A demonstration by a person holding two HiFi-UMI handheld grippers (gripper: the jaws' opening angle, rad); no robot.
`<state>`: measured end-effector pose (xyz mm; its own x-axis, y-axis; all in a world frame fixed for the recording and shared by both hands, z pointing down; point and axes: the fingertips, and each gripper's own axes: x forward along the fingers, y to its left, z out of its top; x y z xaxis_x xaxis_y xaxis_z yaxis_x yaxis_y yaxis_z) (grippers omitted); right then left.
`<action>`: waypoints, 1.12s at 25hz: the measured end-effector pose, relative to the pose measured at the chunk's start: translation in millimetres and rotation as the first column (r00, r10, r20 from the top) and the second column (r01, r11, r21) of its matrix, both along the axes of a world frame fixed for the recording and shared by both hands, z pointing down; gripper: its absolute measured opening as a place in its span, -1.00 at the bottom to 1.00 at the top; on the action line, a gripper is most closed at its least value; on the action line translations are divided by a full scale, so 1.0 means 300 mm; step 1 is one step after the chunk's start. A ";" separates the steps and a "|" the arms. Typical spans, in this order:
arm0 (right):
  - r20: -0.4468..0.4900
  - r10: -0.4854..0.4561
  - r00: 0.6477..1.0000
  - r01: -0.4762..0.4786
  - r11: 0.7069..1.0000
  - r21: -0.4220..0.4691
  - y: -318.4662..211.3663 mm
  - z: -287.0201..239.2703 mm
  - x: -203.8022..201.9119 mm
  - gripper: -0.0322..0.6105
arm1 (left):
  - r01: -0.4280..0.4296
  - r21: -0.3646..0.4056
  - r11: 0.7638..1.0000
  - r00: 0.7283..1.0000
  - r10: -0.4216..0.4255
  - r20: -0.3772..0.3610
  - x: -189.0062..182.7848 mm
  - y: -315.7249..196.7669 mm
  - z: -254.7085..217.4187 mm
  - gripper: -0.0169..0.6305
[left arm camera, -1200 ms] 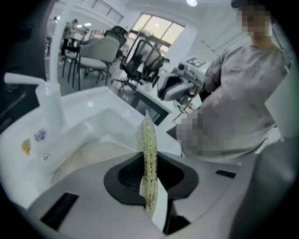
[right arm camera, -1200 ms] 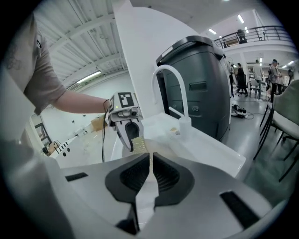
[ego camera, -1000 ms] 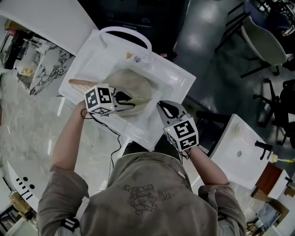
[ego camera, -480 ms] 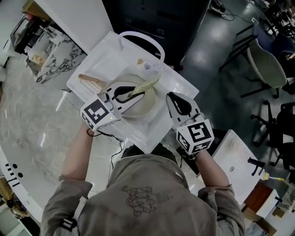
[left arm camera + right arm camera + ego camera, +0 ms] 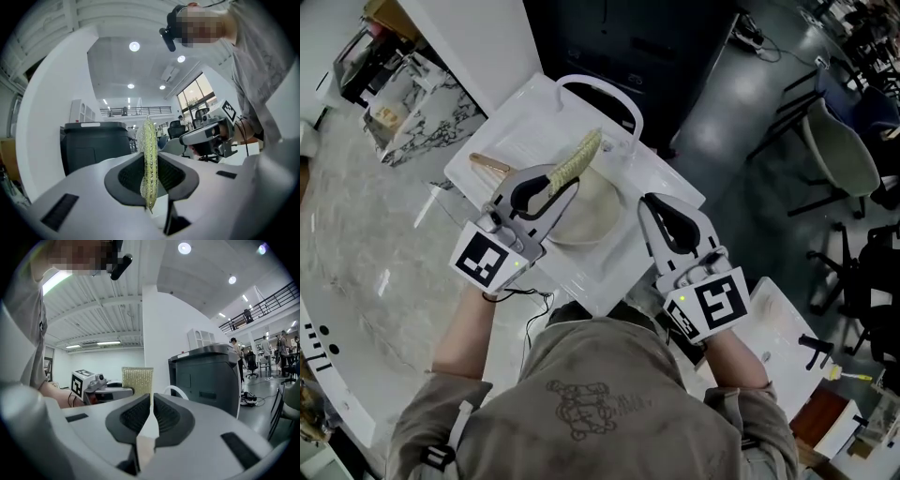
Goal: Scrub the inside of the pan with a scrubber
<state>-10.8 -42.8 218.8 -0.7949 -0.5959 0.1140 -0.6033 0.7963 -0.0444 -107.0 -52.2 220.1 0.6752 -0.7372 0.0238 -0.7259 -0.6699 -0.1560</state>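
- Head view: a white moulded sink [image 5: 614, 267] sits on a marble-patterned tabletop [image 5: 366, 244]. The round pan [image 5: 592, 214] lies in the sink's basin with its pale cream inside facing up, and its wooden handle [image 5: 490, 164] points to the view's left
- Only the head view shows the pan, which holds nothing visible. It also shows a white arched bar [image 5: 598, 89] spanning the sink's far edge
- The left hand-held gripper [image 5: 570, 185] is clamped on the scrubber [image 5: 581, 155], which projects past the jaw tips and, in this view, overlaps the pan's far rim. Its height above the pan cannot be read from here
- Left gripper view: the scrubber [image 5: 149, 140] appears edge-on as a thin upright strip of glittery yellow-green mesh, pinched between the ribbed dark pads. Its upper end stands free against the room behind and touches nothing
- Right gripper view: the same scrubber [image 5: 137, 379] appears face-on as a flat rectangle of woven mesh, well beyond the jaw tips
- The right hand-held gripper [image 5: 647, 202] has its jaws drawn together with nothing between them. In the head view it hangs over the sink's right side, just beside the pan and apart from it
- Both hand-held grippers have smooth grey shells with textured black pads, and each carries a cube with black-and-white square markers
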 end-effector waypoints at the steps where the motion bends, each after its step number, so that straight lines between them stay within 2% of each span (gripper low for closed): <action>1: 0.014 0.001 1.000 -0.001 1.000 0.009 0.003 -0.019 0.001 -0.78 | 0.029 0.027 0.999 1.000 -0.029 0.010 -0.013 0.007 -0.013 -0.73; 4: 0.048 -0.006 0.999 0.004 0.999 0.034 0.007 -0.063 0.006 -0.78 | 0.108 0.092 0.990 0.992 -0.113 0.048 -0.048 0.030 -0.040 -0.73; 9: 0.060 -0.025 0.998 0.023 0.999 0.041 0.018 -0.079 0.005 -0.78 | 0.252 0.161 0.954 0.967 -0.255 -0.001 -0.093 0.070 -0.097 -0.73; 14: 0.059 -0.048 0.997 0.045 0.998 0.036 0.041 -0.068 -0.011 -0.78 | 0.249 0.145 0.958 0.968 -0.250 -0.008 -0.069 0.117 -0.074 -0.73; 17: 0.065 -0.061 0.996 0.059 0.998 0.026 0.060 -0.056 -0.017 -0.78 | 0.299 0.140 0.944 0.954 -0.301 -0.010 -0.079 0.136 -0.060 -0.73; 20: 0.071 -0.079 0.994 0.078 0.997 0.014 0.080 -0.047 -0.026 -0.78 | 0.336 0.123 0.934 0.942 -0.334 -0.042 -0.095 0.146 -0.061 -0.73; 28: 0.054 -0.139 0.989 0.140 0.990 -0.005 0.125 -0.028 -0.048 -0.78 | 0.355 0.135 0.925 0.934 -0.358 -0.001 -0.084 0.191 -0.058 -0.72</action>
